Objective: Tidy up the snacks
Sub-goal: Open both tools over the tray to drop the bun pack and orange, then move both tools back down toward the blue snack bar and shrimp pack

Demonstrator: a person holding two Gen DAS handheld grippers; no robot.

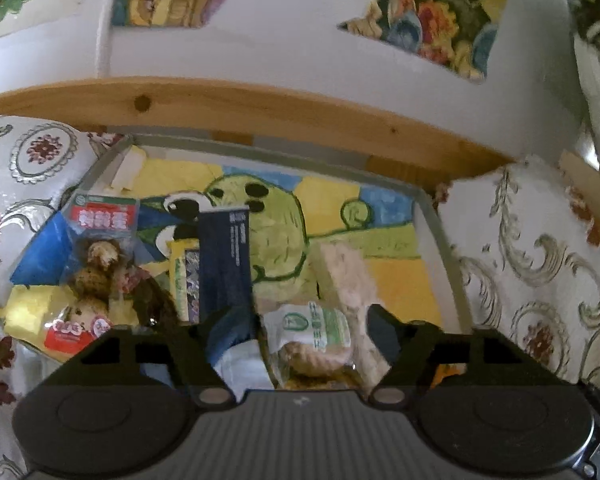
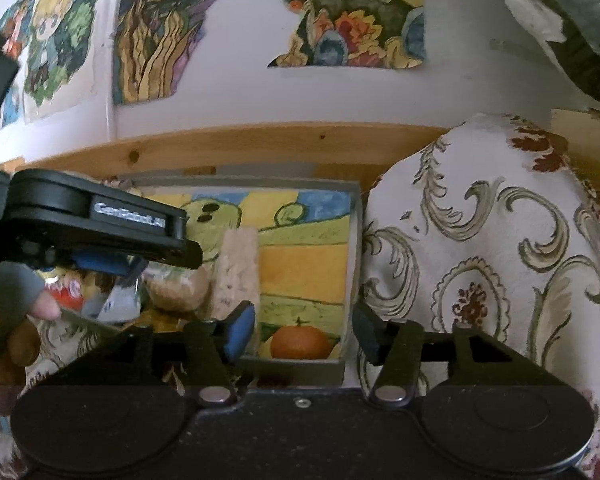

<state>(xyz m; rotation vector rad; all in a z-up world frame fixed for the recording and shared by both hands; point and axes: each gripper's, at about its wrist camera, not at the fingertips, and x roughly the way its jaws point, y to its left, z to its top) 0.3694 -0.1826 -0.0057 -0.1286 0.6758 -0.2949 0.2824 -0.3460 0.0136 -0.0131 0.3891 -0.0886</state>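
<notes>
The biggest thing is the flowery cloth (image 2: 480,248). It covers the table on both sides of the box. On top of it sits a flat gray box (image 1: 440,220) with a bright painted floor of yellow, green and blue.

The snacks lie inside the box, mostly on its 9 o'clock side. In the left wrist view, a clear bag with a red label (image 1: 100,240) holding brown lumps lies at 9 o'clock. A dark blue packet (image 1: 224,256) stands up in the middle. A pale rice-cake bar (image 1: 348,276) leans at about 3 o'clock from the packet. A small bun in a green and white wrapper (image 1: 316,336) lies at 6 o'clock, right by the gripper.

The left gripper (image 1: 300,320) is down over the box. Its jaws are spread wide around the bun wrapper and the foot of the blue packet. They are not squeezing anything.

In the right wrist view, the right gripper (image 2: 304,332) hangs over the near edge of the box with its jaws spread apart and nothing between them. A little orange (image 2: 300,342) sits in the box's near corner, just past the fingers. A fingertip (image 2: 46,306) shows at 9 o'clock.
</notes>
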